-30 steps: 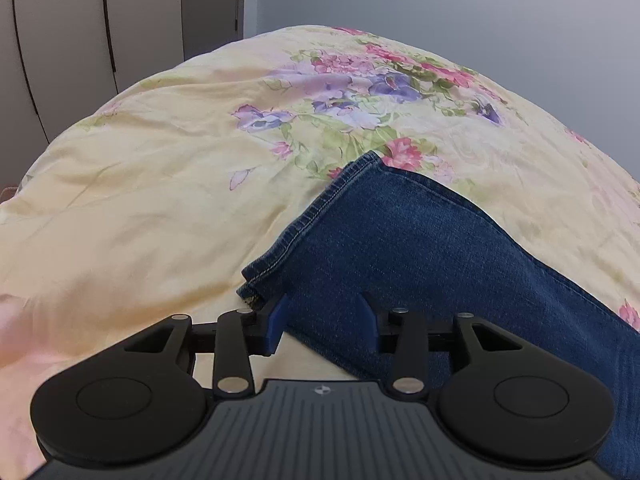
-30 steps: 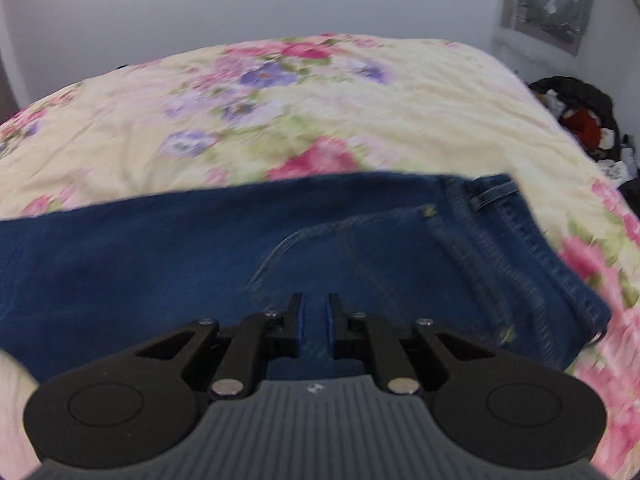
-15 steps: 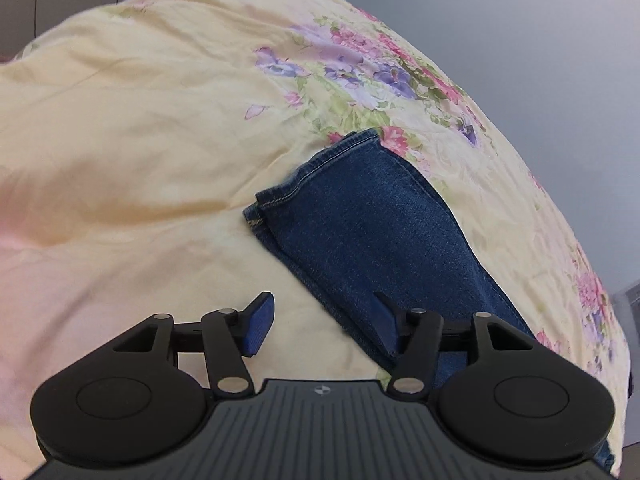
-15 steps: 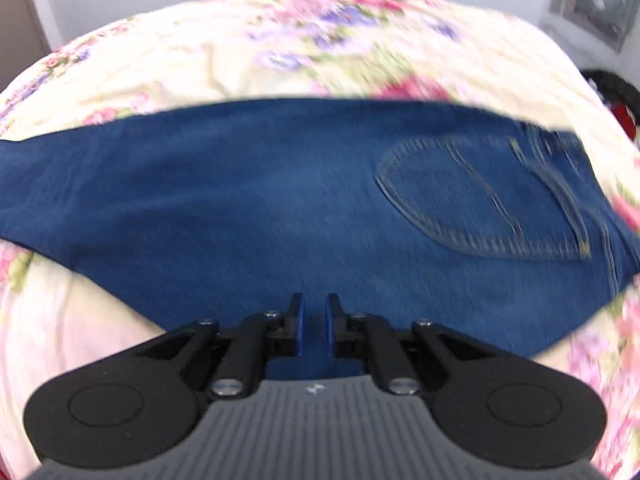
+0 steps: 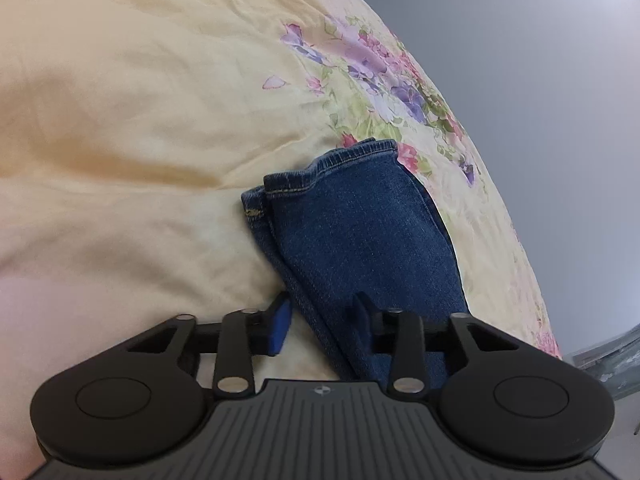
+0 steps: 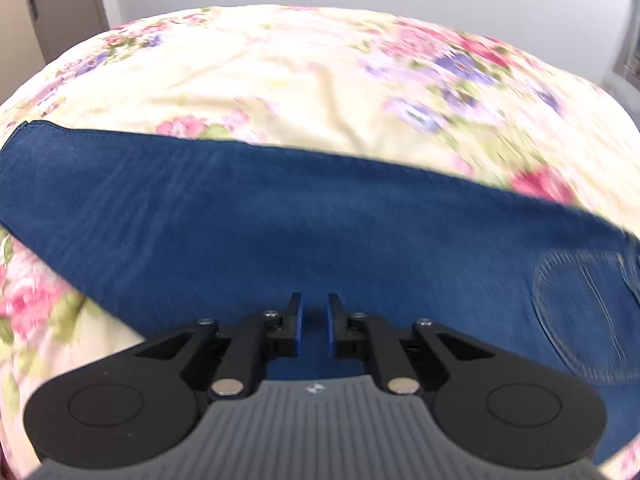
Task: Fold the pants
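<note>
Jeans (image 5: 360,236) lie flat along the floral bedspread (image 5: 140,120), legs stacked. My left gripper (image 5: 320,318) is spread wide, straddling the leg edge near the cuffs, ready to pinch. My right gripper (image 6: 314,330) hovers over mid-leg, nearly closed, nothing held.

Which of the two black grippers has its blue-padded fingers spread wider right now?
The left gripper: its fingers straddle the edge of the blue denim jeans leg, while the right gripper shows only a narrow slit.
</note>
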Demonstrator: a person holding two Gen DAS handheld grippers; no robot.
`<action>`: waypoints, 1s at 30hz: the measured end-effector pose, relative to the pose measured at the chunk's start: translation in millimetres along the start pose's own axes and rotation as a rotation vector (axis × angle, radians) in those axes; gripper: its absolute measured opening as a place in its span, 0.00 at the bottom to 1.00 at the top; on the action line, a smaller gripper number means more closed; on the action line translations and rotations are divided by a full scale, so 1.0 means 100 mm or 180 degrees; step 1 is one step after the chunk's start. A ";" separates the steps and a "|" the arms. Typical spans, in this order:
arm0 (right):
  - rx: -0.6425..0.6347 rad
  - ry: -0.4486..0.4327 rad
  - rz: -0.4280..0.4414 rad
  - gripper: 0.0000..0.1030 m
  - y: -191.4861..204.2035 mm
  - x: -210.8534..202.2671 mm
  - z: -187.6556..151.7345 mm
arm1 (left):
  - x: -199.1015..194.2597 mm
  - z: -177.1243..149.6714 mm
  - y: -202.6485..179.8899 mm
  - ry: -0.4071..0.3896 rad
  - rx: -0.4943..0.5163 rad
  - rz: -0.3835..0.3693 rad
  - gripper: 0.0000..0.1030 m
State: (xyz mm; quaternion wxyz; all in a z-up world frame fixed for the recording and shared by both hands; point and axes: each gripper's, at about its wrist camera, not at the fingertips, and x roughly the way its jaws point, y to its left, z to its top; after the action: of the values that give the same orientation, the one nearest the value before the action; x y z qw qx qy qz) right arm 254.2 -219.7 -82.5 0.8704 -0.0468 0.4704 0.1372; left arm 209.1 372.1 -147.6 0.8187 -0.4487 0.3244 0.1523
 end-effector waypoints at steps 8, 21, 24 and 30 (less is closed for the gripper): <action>-0.0080 -0.0070 0.0173 0.05 0.27 0.49 0.57 | 0.06 0.04 0.00 -0.0183 0.0024 -0.0034 0.13; 0.0342 0.0109 0.0146 0.00 0.50 1.39 1.10 | 0.15 0.13 0.27 -0.0056 -0.0271 -0.0426 0.19; 0.0241 0.0140 0.0137 0.00 0.53 1.33 1.09 | 0.15 0.14 0.30 -0.0069 -0.0394 -0.0460 0.19; 0.0213 0.0278 0.0296 0.00 0.53 0.98 0.79 | 0.06 0.13 0.14 -0.0146 -0.0189 -0.0328 0.13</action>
State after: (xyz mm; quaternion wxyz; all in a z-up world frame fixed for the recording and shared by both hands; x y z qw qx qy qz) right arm 353.7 -133.0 -118.1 0.8429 -0.0017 0.5139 0.1595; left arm 211.5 390.6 -155.5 0.8190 -0.4853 0.2773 0.1297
